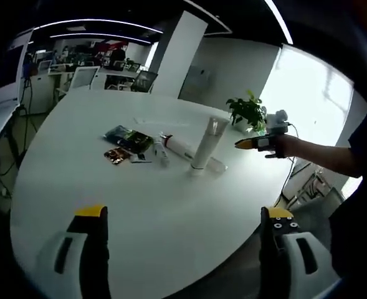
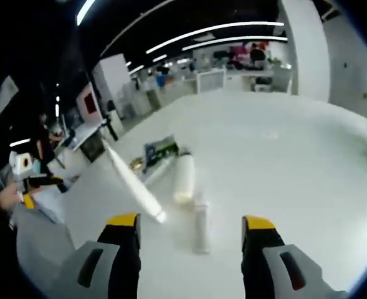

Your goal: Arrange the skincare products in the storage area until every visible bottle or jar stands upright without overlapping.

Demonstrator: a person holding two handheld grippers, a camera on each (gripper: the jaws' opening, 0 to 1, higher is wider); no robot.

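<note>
Several skincare items are sitting clustered on the white round table (image 1: 77, 162), well ahead of the left gripper (image 1: 183, 218), whose jaws are standing wide apart with nothing between them. One tall pale bottle (image 1: 207, 144) is standing upright at about 1 o'clock from that gripper. Beside it, toward 11 o'clock, a white tube (image 1: 178, 147) and a slimmer tube (image 1: 161, 152) are lying flat, with a dark green packet (image 1: 128, 138) and a small brown sachet (image 1: 117, 156) further left.

Right gripper (image 2: 190, 225) is hovering open and empty, pointing at a small clear bottle (image 2: 201, 225) lying between its jaws' line at 12 o'clock.

Judgement: these look like light, smooth plastic, probably slippery and tippy when upright; the tubes may be giving under squeeze. Gripping mid-body across the narrow width seems safest, lifting cap-end up.
</note>
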